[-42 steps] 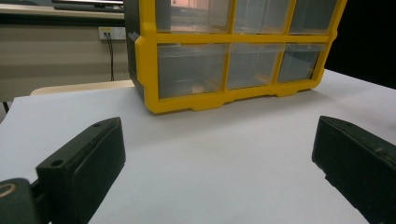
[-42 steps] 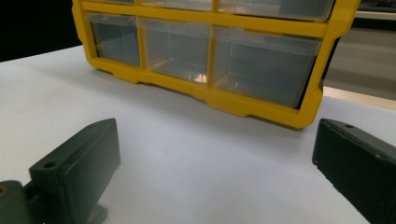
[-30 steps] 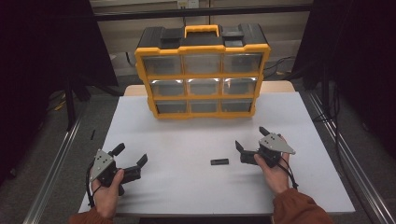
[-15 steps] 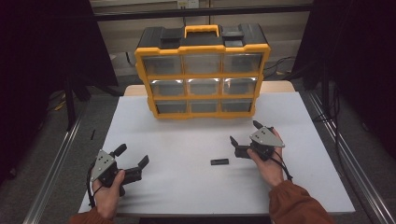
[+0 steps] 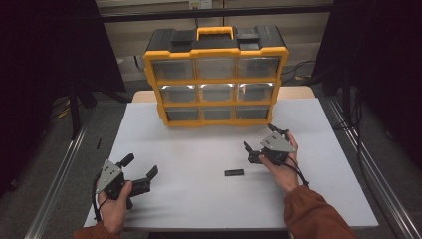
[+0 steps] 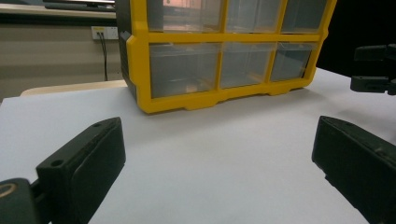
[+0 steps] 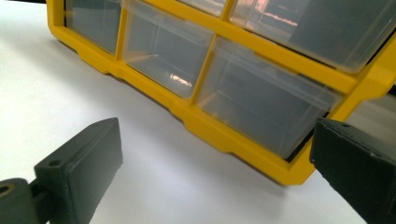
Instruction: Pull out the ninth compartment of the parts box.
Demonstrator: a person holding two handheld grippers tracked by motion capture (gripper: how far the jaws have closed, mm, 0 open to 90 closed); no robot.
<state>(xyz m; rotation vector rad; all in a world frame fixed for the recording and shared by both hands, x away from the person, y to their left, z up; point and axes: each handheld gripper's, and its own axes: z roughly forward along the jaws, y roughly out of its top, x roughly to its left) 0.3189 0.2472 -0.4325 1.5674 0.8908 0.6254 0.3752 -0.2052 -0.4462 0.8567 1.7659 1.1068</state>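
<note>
Right gripper [image 5: 260, 142] raised, jaws spread, aimed at organizer [image 5: 216, 74] bottom-right drawer [image 7: 261, 98], at its 12 o'clock. Left gripper [image 5: 137, 169] rested on table [image 5: 199, 159], jaws spread, nothing held. All drawers seen shut; judged barely begun. Black bar [image 5: 234, 173] untouched at right gripper's 7 o'clock.

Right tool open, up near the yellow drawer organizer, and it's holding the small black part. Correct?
Not quite. The right tool is open and near the yellow drawer organizer, but it holds nothing: the small black part lies on the white table, apart from the tool. The high view shows this, and the right gripper view shows nothing between its jaws.
</note>
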